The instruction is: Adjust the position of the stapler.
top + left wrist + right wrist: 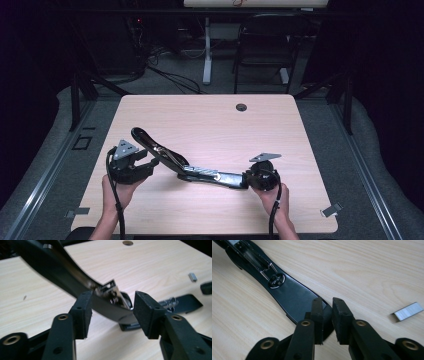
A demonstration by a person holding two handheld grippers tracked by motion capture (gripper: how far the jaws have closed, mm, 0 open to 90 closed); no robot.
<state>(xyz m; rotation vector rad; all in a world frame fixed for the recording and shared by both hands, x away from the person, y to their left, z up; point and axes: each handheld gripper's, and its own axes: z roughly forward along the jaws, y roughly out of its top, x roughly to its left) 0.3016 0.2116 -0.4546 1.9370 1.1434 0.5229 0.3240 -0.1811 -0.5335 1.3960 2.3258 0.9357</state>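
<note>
Resting low over a pale wooden surface (210, 120), two hand-held grippers work on a black stapler (200, 172) that lies opened out flat between them. Nearest the person, the right gripper (327, 315) has its fingers (340, 315) nearly pressed together, pinching the thin black end of the stapler's base. Just to the right of those fingers a small strip of silver staples (408, 311) lies loose on the wood. The left gripper (112, 312) holds its fingers (83, 312) spread wide, with the raised, curved top arm of the stapler (65, 272) passing between and just beyond them; whether they touch it cannot be told. Farther off, past both sets of fingers, the surface has a small round cable hole (241, 107) near its far edge.
</note>
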